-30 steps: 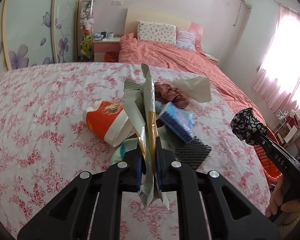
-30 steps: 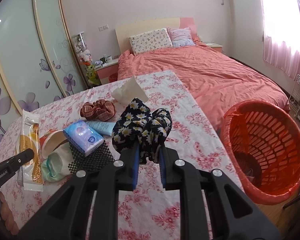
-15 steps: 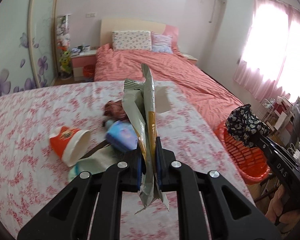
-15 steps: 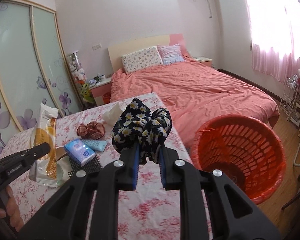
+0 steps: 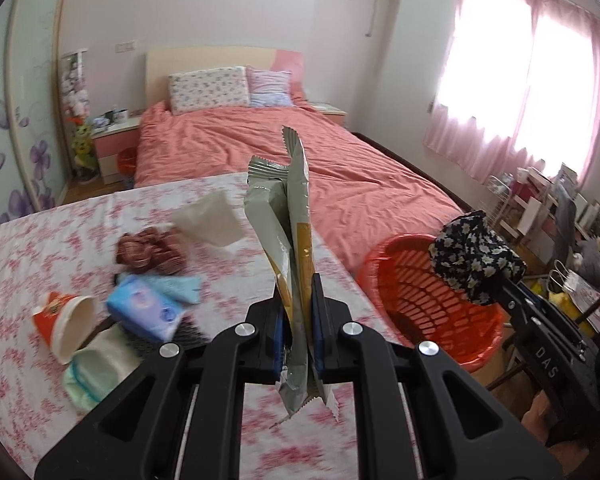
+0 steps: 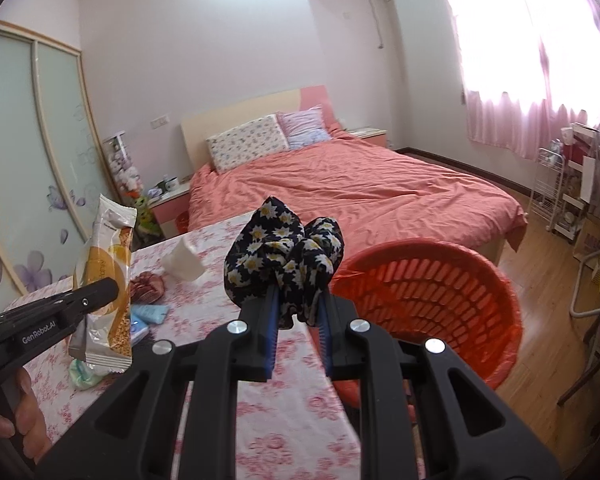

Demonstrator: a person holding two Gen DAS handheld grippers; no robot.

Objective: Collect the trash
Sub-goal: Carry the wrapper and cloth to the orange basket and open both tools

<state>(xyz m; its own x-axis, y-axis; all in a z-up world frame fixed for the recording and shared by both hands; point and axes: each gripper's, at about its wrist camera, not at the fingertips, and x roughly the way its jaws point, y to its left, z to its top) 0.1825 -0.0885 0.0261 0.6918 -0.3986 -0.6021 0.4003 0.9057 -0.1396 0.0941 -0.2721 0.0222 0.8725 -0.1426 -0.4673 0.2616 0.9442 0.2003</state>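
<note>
Snack wrapper [image 5: 290,248] stands upright, pinched edge-on between the pads of the left gripper [image 5: 296,320], its crimped lower end hanging below the jaws and its top poking well above them. Over on the right, the right gripper [image 6: 296,312] is clamped on a black scrunchie with white daisies [image 6: 284,256], which bunches up above the blue pads. In the left wrist view that scrunchie hangs over the near rim of the red basket [image 5: 424,288], which stands on the floor just right of the table. Left of the held wrapper, on the table with the pink floral cloth [image 5: 32,240], lies the rest of the pile: a pale green pouch [image 5: 96,368] nearest, a tipped red paper cup [image 5: 66,320] beside it, a blue tissue pack [image 5: 148,310] resting on a black mesh piece [image 5: 184,334]. A little farther sit a light blue tube [image 5: 180,286], a maroon scrunchie [image 5: 150,248] and a crumpled white tissue [image 5: 210,220]. Beyond the table spreads a bed with a coral cover [image 5: 284,152], two pillows [image 5: 228,90] at its far end.
</note>
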